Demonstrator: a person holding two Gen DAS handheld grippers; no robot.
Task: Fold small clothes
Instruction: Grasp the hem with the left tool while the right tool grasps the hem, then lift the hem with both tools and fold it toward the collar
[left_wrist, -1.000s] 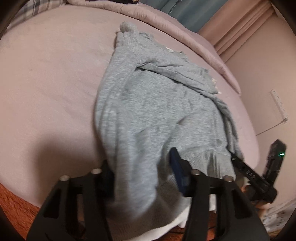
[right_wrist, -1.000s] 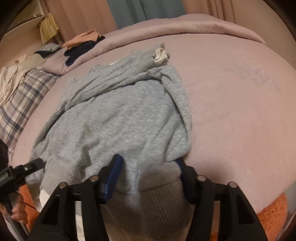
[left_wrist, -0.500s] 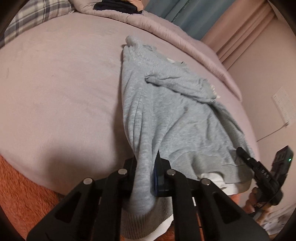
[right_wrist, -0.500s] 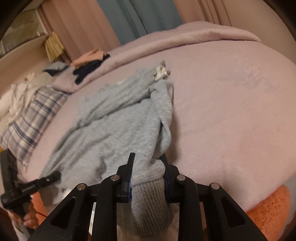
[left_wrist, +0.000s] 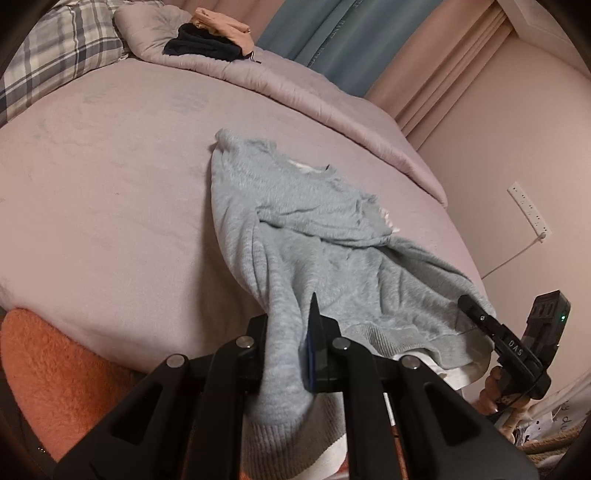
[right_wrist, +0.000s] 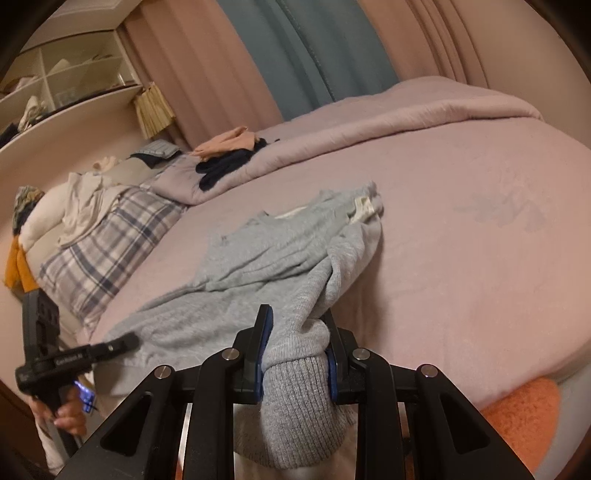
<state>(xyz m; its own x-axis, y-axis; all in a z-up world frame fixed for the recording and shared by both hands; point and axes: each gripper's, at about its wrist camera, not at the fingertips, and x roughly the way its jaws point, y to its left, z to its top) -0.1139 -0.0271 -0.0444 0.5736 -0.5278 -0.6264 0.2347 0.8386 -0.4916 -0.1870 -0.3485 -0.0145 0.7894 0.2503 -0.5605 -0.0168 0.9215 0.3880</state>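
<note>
A small grey sweater (left_wrist: 314, 229) lies rumpled on the pink bed (left_wrist: 110, 184), collar away from me, ribbed hem hanging over the near edge. My left gripper (left_wrist: 290, 347) is shut on the hem's left corner. My right gripper (right_wrist: 297, 350) is shut on the hem's other corner, where the ribbed band (right_wrist: 299, 413) hangs below the jaws. The sweater also shows in the right wrist view (right_wrist: 266, 266). Each gripper shows in the other's view: the right one (left_wrist: 476, 314), the left one (right_wrist: 122, 341).
A folded pink duvet (left_wrist: 295, 88) runs along the bed's far side with dark and peach clothes (left_wrist: 207, 44) on it. A plaid pillow (right_wrist: 107, 254) lies at the head. An orange rug (left_wrist: 48, 376) lies below the bed edge. A shelf (right_wrist: 66, 81) stands behind.
Both grippers closed on the sweater's hem corners, then pulled back and up. The sweater has stretched and slid toward the near bed edge.
</note>
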